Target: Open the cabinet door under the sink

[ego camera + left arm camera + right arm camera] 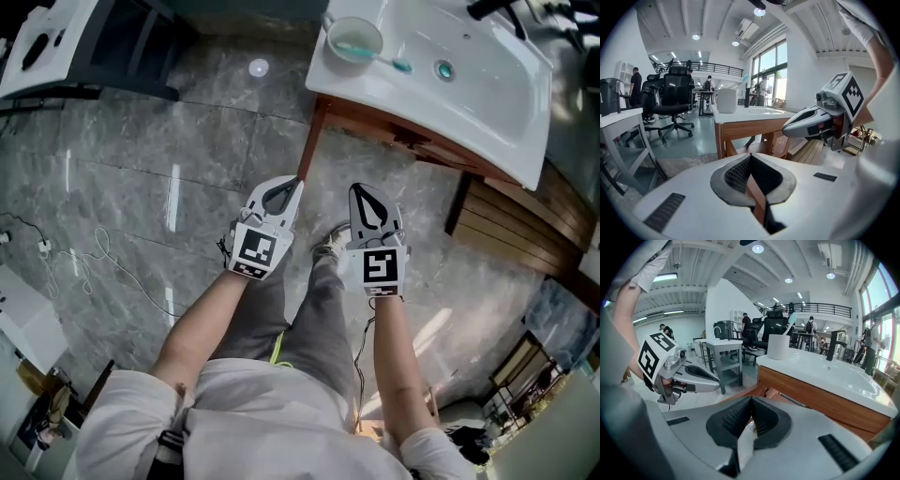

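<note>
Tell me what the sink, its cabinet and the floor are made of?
The sink is probably glazed ceramic: plain white, smooth, shiny. The cabinet looks like wood or veneer: warm brown with faint streaky grain. The floor looks like polished stone or tile: grey, pale veins, reflecting lights.

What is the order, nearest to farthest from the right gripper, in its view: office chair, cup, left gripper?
1. Left gripper, close at the left.
2. Cup, on the sink corner ahead.
3. Office chair, far behind it.
</note>
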